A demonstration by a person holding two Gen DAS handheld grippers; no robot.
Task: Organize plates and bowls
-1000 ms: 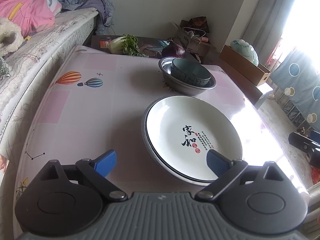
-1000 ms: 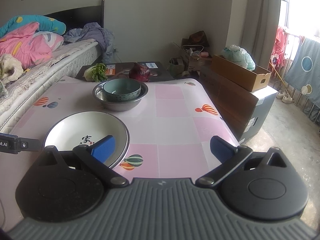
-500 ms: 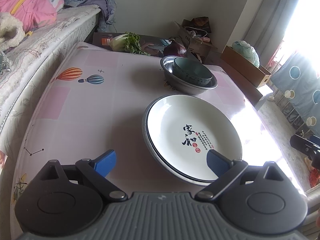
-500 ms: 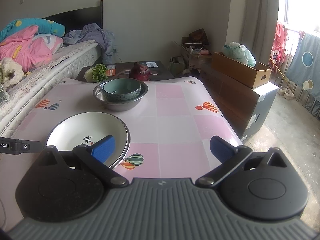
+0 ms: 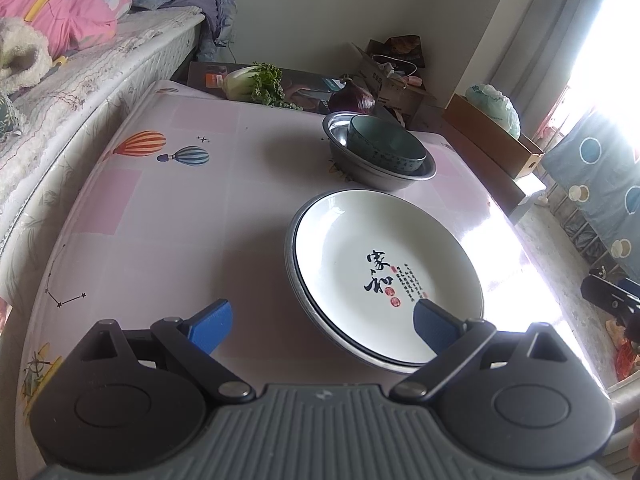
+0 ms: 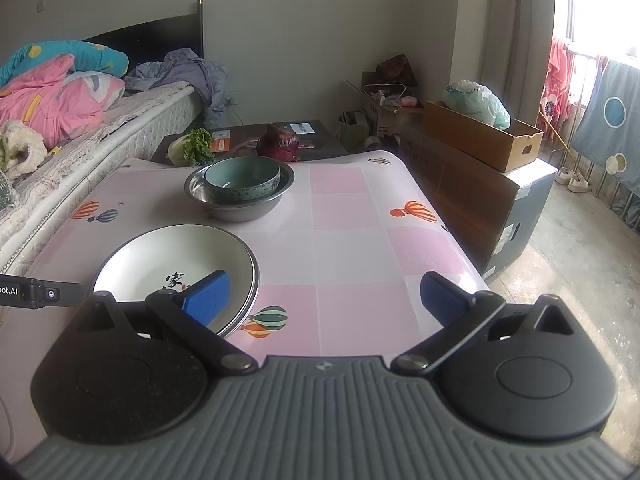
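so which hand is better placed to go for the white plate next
Left, probably. The left tool is open and looks almost straight at the white plate, one finger overlapping its near rim. The right tool is open too but faces bare table, the plate off to its left.

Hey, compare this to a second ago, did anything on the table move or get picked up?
Nothing on the table moved. Only the views drifted slightly. The white plate lies stacked on the one beneath it, the green bowl sits in the metal bowl, and the left gripper and right gripper are open and empty as before.
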